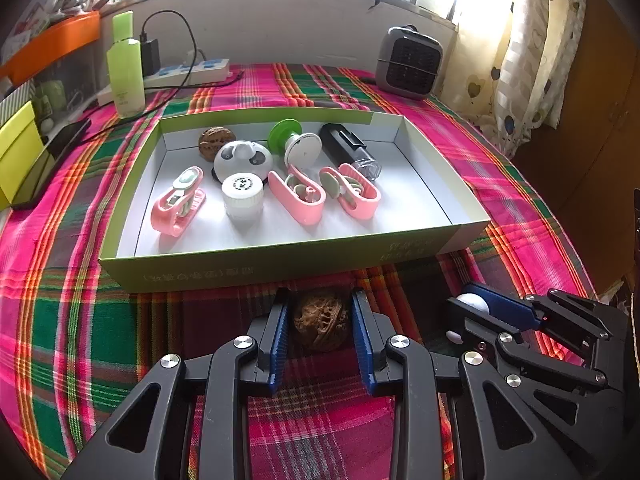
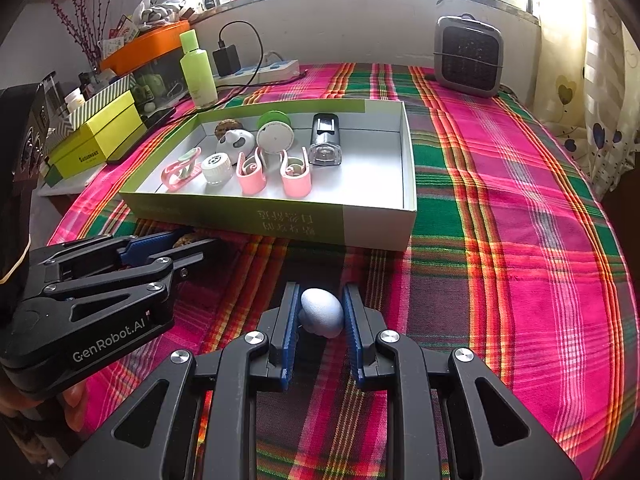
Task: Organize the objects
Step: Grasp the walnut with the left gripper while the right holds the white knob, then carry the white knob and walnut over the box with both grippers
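**Brown walnut and pale egg gripped, tray waiting**

Brown and deeply ridged, the walnut (image 1: 321, 326) sat between the blue pads of the left gripper (image 1: 320, 330), which were drawn in against its sides on the plaid tablecloth (image 2: 520, 240), just in front of the green-edged tray (image 1: 280, 264). Beside it, the right gripper (image 2: 322, 314) was clamped on a small white egg-shaped object (image 2: 322, 313), also low over the cloth.

The tray already held a second walnut (image 1: 216, 141), three pink clips (image 1: 298, 200), a white cap (image 1: 242, 194) and other small items, with its right portion bare. Judging from this, the step in hand was the pick-up of the last two loose pieces. The next move would call for lifting both clear of the near tray wall, carrying them forward over it, and setting them down in the bare space without knocking the items already placed.
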